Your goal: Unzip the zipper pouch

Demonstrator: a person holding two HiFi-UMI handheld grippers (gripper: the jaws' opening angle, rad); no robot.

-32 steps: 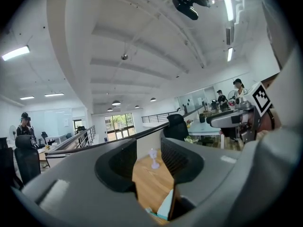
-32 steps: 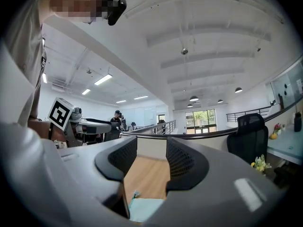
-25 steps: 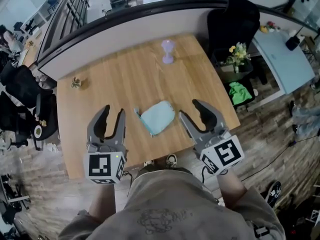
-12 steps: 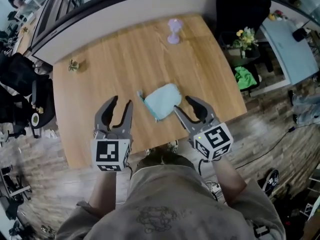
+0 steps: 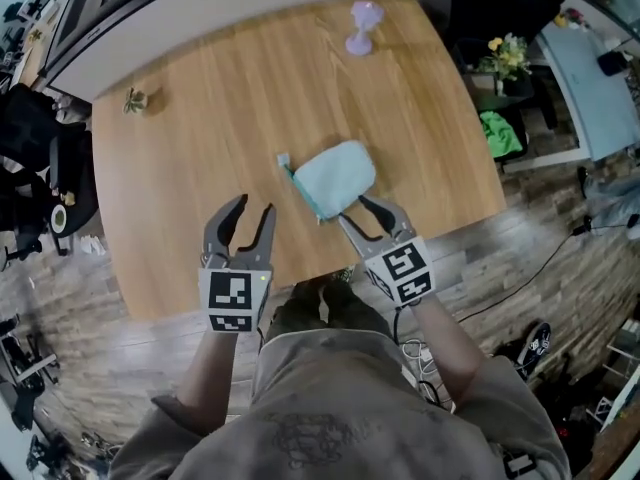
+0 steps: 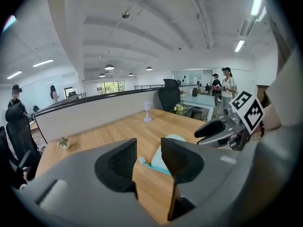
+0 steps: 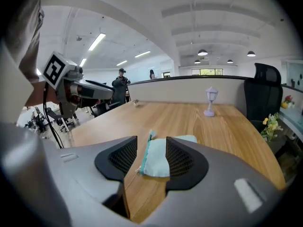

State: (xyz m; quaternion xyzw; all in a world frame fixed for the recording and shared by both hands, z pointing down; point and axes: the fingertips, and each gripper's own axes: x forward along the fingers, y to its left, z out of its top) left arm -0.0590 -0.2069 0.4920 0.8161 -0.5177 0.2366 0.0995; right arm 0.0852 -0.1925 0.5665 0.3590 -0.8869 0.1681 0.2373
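A light teal zipper pouch [image 5: 337, 177] lies flat on the wooden table [image 5: 200, 138], its zipper edge along the left side. My left gripper [image 5: 253, 211] hovers open over the table, left of and nearer than the pouch, and apart from it. The right gripper [image 5: 359, 212] is open too, its tips right at the pouch's near edge. In the left gripper view the pouch [image 6: 159, 161] shows through the gap of the open jaws, with the right gripper [image 6: 218, 128] beyond. In the right gripper view the pouch [image 7: 157, 162] lies just ahead between the open jaws.
A small purple lamp [image 5: 362, 26] stands at the far side of the table and a tiny plant [image 5: 133, 99] at the far left. Right of the table are flowers [image 5: 508, 56] and a green cloth [image 5: 500, 133]. The table's near edge runs just under the grippers. People stand far off.
Both grippers have moved forward over the table toward the pouch. The right one has closed in on the pouch's near edge. The pouch has not moved.
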